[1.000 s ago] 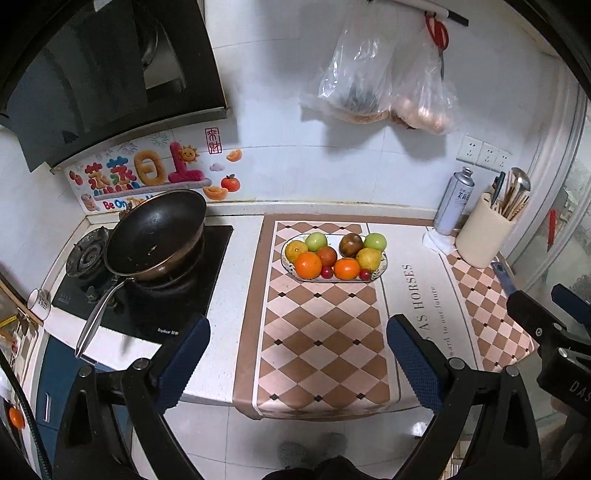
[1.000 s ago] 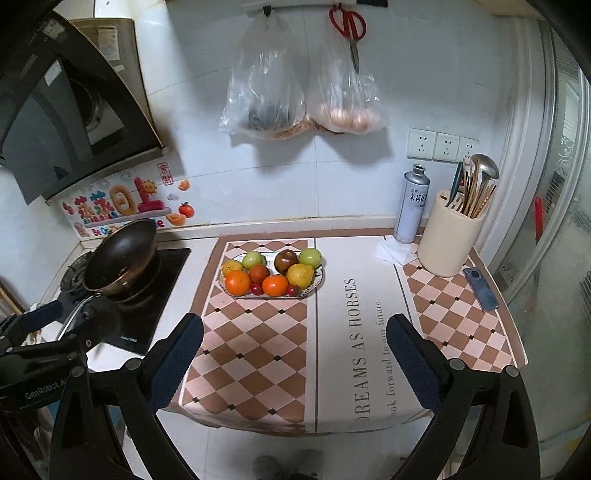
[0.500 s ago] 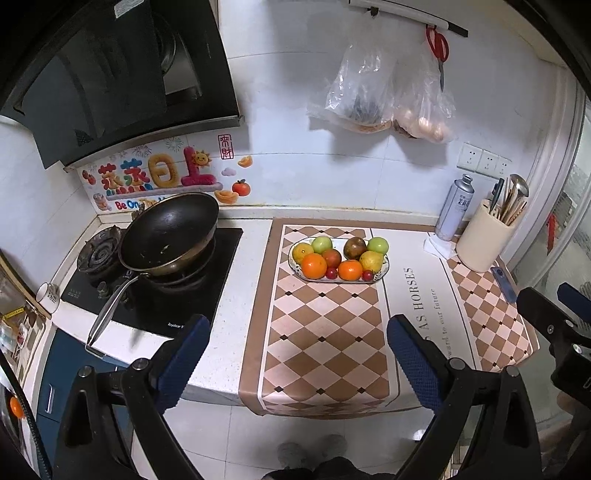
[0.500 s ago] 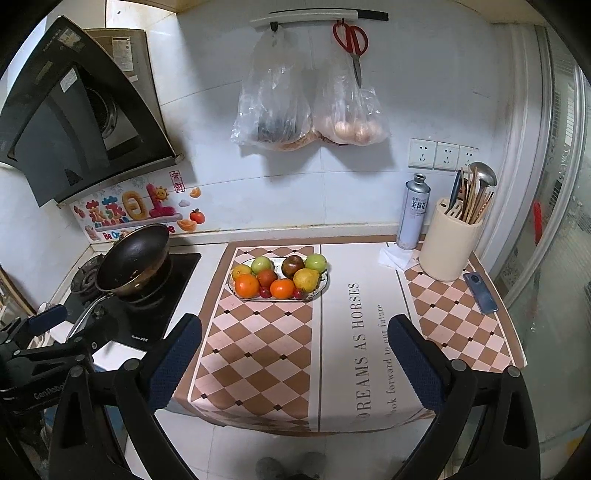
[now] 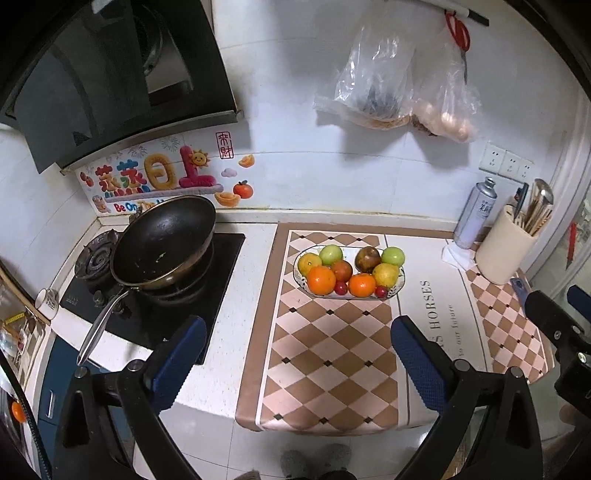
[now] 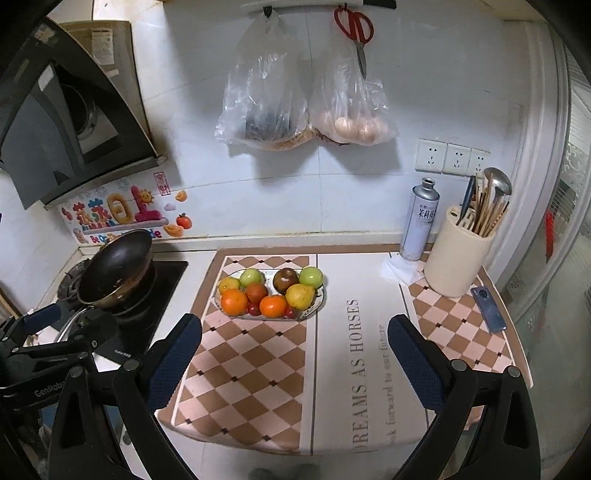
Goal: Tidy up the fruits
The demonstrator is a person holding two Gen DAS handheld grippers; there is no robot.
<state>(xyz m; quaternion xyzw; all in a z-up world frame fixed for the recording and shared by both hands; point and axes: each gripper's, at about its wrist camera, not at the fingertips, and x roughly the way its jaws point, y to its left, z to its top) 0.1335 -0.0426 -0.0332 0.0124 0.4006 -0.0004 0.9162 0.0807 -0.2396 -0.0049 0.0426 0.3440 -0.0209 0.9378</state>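
Your left gripper has its blue pads spread wide with nothing between them; they have just been opening a little more. Your right gripper is spread wide too, and it holds nothing. Both hang above the near edge of the counter, well apart from the fruit.

The fruits sit piled in a shallow oval glass dish on the brown and pink checked mat, toward the back of the counter. There are two big oranges, green apples, a dark brownish round fruit, yellow fruits and small red cherry tomatoes.

To the left, a black frying pan sits tilted on the black stove. Its long silver handle sticks out toward you, near your left gripper's left pad. To the right stand a silver spray can and a cream holder full of spoons and chopsticks, with a white tissue just beside the can. A blue-grey phone lies near the right edge of the mat. Two clear plastic bags and red scissors hang on the wall above the dish.

The mat in front of the dish is bare, with open room there. Its near edge hangs over the counter's front edge.
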